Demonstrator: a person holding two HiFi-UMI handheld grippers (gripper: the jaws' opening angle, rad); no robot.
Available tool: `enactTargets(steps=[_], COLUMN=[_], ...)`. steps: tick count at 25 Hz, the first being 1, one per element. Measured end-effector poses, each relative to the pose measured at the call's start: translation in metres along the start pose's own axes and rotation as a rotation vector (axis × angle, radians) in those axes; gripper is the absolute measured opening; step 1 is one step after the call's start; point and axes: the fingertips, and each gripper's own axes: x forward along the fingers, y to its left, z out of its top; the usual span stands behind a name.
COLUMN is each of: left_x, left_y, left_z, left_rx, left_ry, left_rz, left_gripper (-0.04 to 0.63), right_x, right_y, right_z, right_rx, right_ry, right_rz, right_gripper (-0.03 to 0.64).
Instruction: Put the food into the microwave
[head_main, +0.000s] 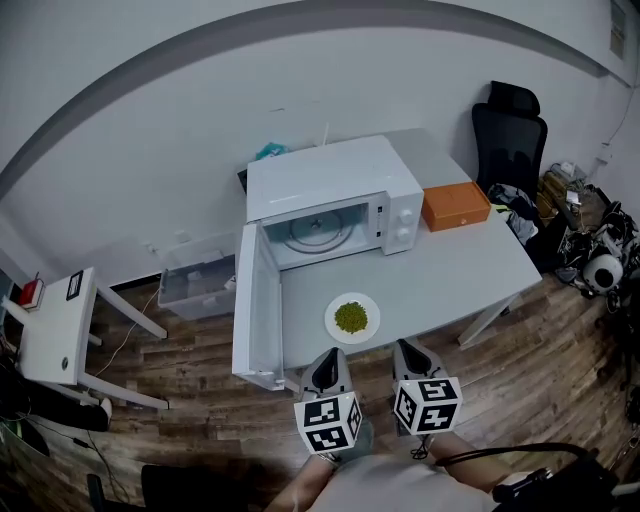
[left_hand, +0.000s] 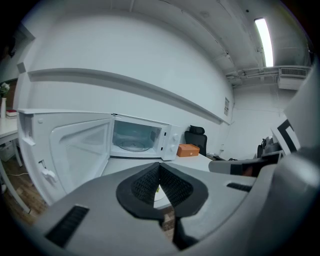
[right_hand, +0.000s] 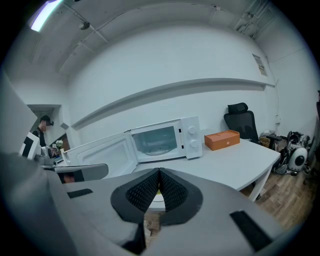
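A white plate of green food (head_main: 352, 318) lies on the grey table (head_main: 470, 265) near its front edge, in front of the white microwave (head_main: 330, 205). The microwave door (head_main: 255, 305) hangs wide open to the left, and the cavity with its glass turntable (head_main: 315, 232) shows. Both grippers hover just before the table's front edge, short of the plate. My left gripper (head_main: 328, 352) is shut with nothing in it, and so is my right gripper (head_main: 405, 345). In the left gripper view the microwave (left_hand: 137, 137) is ahead; in the right gripper view the microwave (right_hand: 162, 140) also stands open.
An orange box (head_main: 455, 205) sits on the table right of the microwave. A black office chair (head_main: 510, 135) and clutter stand at the right. A clear plastic bin (head_main: 195, 275) is on the floor at the left, beside a small white table (head_main: 55, 325).
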Motion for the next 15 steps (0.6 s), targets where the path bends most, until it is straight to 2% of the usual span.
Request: enactTargets(steps=[15], left_x=[0.059], left_y=[0.02], left_z=[0.029], left_rx=[0.0], left_ry=[0.01], left_rz=[0.014], left_gripper=[0.001], right_x=[0.06], right_y=[-0.014], right_z=[0.034], right_rx=[0.007], right_ry=[0.003], right_rz=[0.005], right_gripper=[0.017])
